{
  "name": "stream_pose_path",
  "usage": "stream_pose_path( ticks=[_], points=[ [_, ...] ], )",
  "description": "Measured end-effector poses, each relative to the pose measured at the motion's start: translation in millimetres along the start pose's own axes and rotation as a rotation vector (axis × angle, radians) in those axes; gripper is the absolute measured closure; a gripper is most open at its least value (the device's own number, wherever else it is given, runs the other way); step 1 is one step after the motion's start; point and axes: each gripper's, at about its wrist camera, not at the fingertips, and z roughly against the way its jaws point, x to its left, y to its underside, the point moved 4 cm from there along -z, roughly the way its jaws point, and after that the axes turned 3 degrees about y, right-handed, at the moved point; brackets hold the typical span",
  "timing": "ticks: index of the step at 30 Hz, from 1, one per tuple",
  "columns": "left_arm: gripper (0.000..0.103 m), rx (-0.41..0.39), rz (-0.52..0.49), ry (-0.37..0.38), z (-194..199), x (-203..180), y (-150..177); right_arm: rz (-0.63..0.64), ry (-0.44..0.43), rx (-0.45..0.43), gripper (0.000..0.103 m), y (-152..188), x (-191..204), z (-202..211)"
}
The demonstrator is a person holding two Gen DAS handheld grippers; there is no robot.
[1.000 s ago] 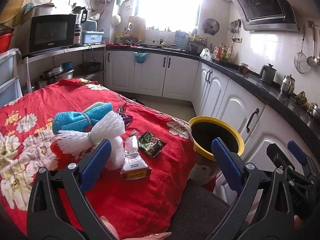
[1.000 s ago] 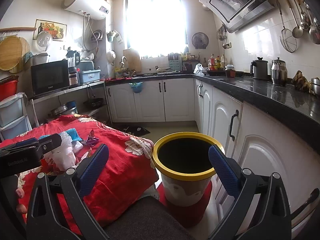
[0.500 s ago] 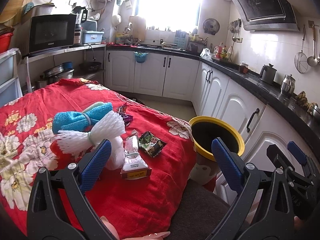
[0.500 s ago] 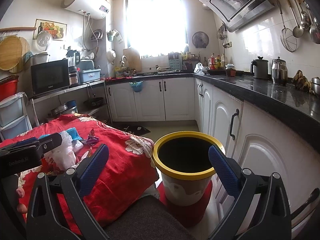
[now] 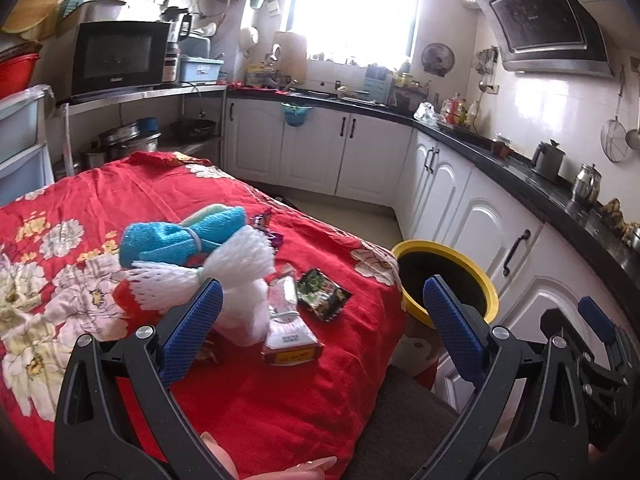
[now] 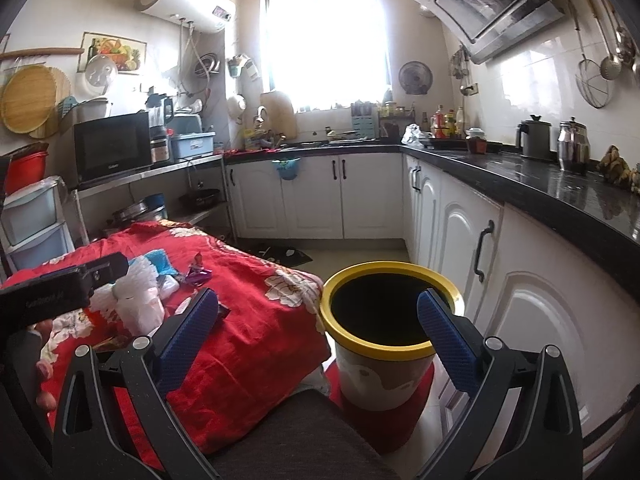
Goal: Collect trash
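Left gripper (image 5: 322, 314): jaws wide apart, empty, lower centre of frame, above red floral cloth (image 5: 280, 392).
Right gripper (image 6: 318, 322): jaws wide apart, empty, framing yellow-rimmed bin (image 6: 390, 346).
Trash, centre-left on cloth: white foam netting (image 5: 224, 268), blue foam netting (image 5: 180, 236), clear wrapper (image 5: 286, 328), dark snack packet (image 5: 322, 294), purple wrapper (image 5: 268, 230).
Bin (image 5: 448, 280) stands just beside the cloth's right edge.

Both tools (image 5: 322, 320) (image 6: 318, 326) wide apart, empty
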Motion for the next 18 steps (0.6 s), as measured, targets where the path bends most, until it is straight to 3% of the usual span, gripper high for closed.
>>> stream_pose_path(
  ticks=[18],
  points=[
    [0.011,-0.049,0.153,-0.157,8,86,-31,0.054,-0.241,0.06,0.006,-23,72,-38]
  ],
)
